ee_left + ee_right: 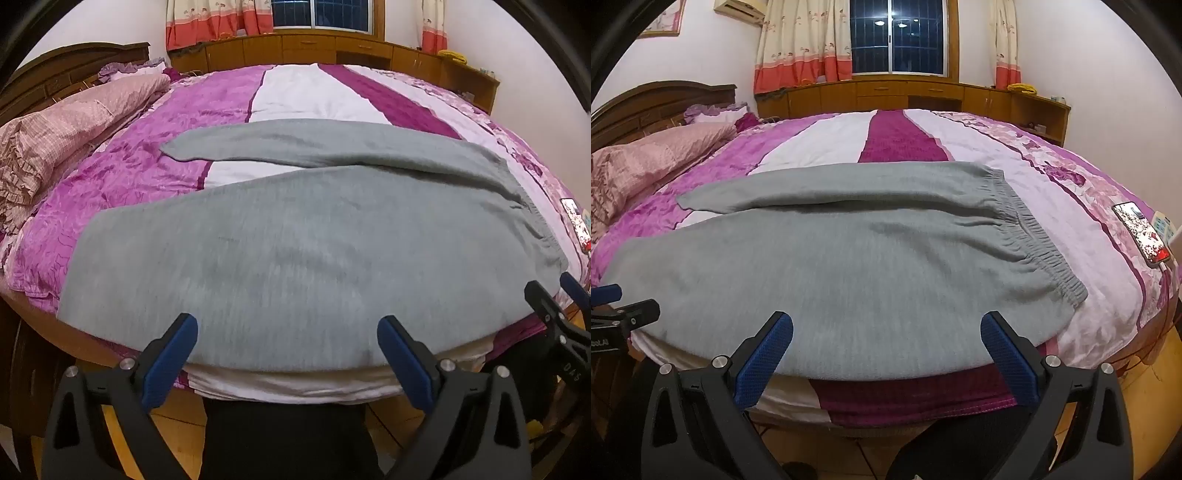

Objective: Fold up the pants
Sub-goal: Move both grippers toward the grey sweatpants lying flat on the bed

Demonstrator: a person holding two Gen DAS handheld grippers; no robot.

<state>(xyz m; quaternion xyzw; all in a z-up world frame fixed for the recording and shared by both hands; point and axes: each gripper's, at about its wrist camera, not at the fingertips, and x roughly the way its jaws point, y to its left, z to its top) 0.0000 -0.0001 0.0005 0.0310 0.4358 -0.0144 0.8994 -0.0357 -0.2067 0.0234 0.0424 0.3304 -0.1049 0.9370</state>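
1. Bed (pixel 1015 173): soft purple quilt, yields under pressure.
2. Grey pants (pixel 849 266): spread flat across the near edge of the bed, waistband (pixel 1034 243) right, legs left. Likely light, limp, non-slippery knit; pinch waistband and hems.
3. Left gripper (pixel 286 347) and right gripper (pixel 886 345): fingers spread wide, holding nothing, near the pants' front edge.

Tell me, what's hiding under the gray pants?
Under the gray pants you can see the purple and white striped bedspread, poking out all around them and between the legs. Whatever lies right beneath the cloth is covered, so I can't tell.
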